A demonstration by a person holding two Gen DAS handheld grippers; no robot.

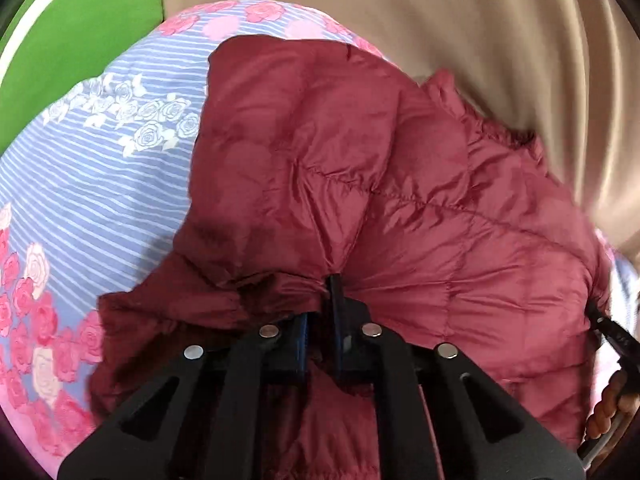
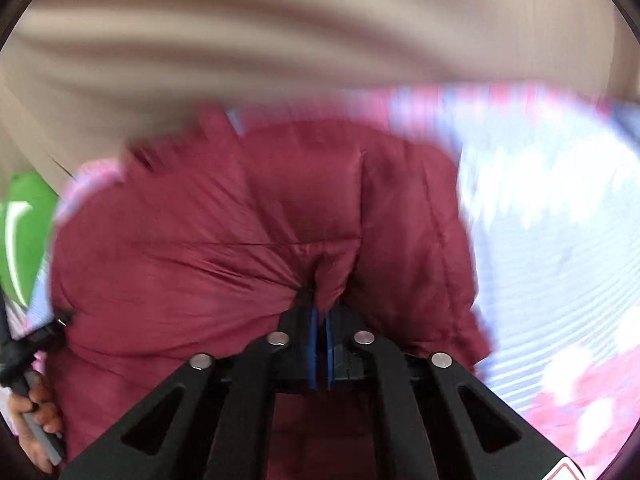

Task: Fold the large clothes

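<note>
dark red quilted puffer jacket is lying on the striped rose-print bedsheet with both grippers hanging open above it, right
Not quite. The dark red quilted puffer jacket does lie on the striped rose-print bedsheet, but the left gripper and right gripper are each shut on its fabric, as both wrist views show.

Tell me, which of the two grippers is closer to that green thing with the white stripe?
Left. The left gripper pinches the maroon jacket on the side toward the green thing; the right gripper grips the jacket's opposite side, farther away.

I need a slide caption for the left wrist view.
Left gripper shut on a maroon jacket lying on a floral sheet.
</note>
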